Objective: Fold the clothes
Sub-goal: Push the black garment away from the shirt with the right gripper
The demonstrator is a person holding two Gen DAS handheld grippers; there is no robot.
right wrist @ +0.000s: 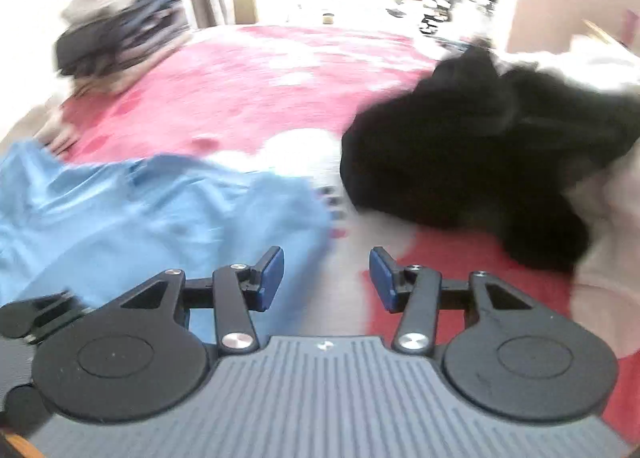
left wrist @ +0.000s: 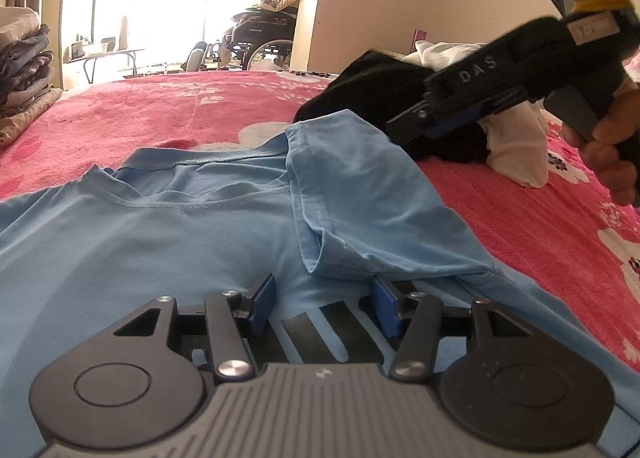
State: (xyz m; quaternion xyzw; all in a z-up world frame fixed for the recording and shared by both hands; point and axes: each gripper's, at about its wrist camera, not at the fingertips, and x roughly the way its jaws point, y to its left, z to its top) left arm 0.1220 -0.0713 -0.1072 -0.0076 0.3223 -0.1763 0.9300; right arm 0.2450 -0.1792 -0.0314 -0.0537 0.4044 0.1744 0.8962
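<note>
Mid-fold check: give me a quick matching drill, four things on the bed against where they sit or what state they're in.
Things:
1. blue T-shirt
2. black garment
3. stack of folded clothes
4. right hand-held gripper

States:
A. piled at the bed's far left edge
B. jaws apart, nothing between them
C. spread flat, one sleeve folded inward
D. crumpled beside white clothing

Pairs: 1-C, 2-D, 3-A, 4-B
</note>
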